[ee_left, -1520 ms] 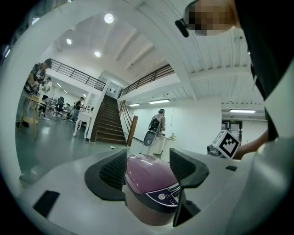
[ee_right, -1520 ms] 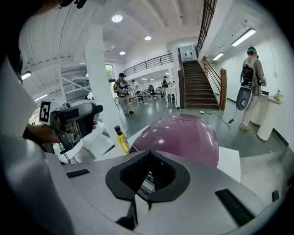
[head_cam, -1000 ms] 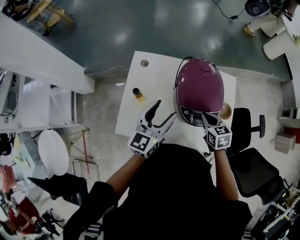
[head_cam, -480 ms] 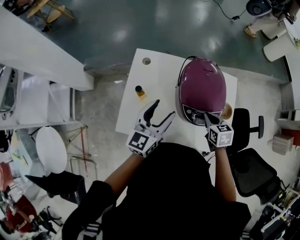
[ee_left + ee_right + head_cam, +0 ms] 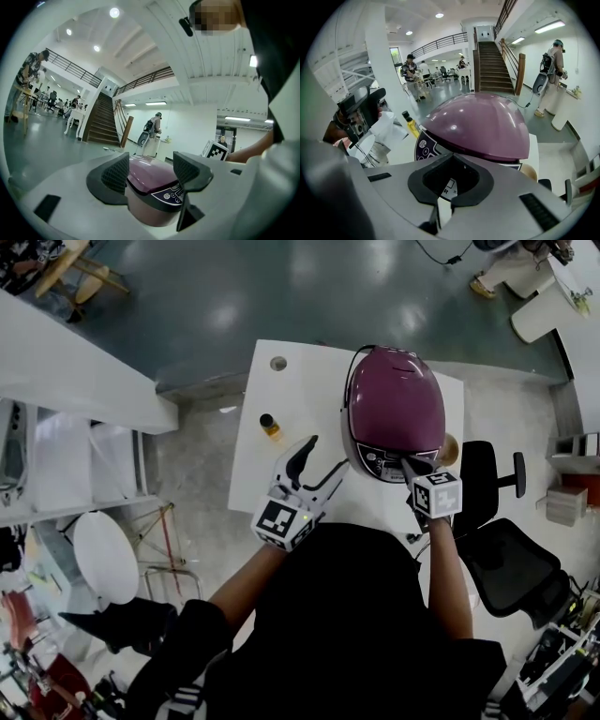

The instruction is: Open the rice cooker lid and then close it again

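Closed purple rice cooker (image 5: 394, 404), white table (image 5: 302, 395), small bottle (image 5: 270, 425)

White table (image 5: 300, 413) on glossy grey floor (image 5: 281, 287), black office chair (image 5: 511, 568) beside it

The left gripper (image 5: 322, 461) is held level, its jaws wide apart and gripping nothing. The right gripper (image 5: 407, 465) tilts downward with its jaws closed together. Both forearms reach forward.
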`<state>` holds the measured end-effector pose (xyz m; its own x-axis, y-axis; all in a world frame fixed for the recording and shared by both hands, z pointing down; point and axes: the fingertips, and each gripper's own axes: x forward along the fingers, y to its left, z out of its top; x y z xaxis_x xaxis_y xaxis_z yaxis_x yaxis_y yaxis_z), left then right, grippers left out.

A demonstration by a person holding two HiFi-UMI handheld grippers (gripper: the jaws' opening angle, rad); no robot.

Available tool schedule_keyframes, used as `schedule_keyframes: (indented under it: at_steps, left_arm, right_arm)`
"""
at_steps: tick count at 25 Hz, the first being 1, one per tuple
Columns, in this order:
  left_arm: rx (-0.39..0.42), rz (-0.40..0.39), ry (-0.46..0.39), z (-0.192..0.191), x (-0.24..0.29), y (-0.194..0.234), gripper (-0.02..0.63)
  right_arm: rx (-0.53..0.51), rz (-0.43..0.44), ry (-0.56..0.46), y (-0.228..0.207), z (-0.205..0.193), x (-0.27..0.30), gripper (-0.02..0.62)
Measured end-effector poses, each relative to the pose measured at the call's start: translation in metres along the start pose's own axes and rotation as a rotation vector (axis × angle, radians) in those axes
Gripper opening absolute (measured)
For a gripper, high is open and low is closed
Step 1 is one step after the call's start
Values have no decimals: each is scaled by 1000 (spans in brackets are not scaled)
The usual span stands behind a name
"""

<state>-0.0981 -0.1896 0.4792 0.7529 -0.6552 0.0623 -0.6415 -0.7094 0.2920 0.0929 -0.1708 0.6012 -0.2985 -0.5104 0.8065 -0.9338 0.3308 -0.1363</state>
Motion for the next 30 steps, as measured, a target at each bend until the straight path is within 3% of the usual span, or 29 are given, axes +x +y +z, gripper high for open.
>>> schedule_keyframes:
  at_steps: [8,12,30]
  left_arm:
    - [-26,-52,3,5,3,-10,268]
    - [-1,-76,-21,13,4,-12,268]
    - [-54,-63,-39,23,-12,-5,268]
  right_arm:
    - [14,-39,-20,-2,0,0,-2]
    - [27,-40,-20,-2,-1,-1,0]
    - [32,-75,-30,-3,3,0,-2]
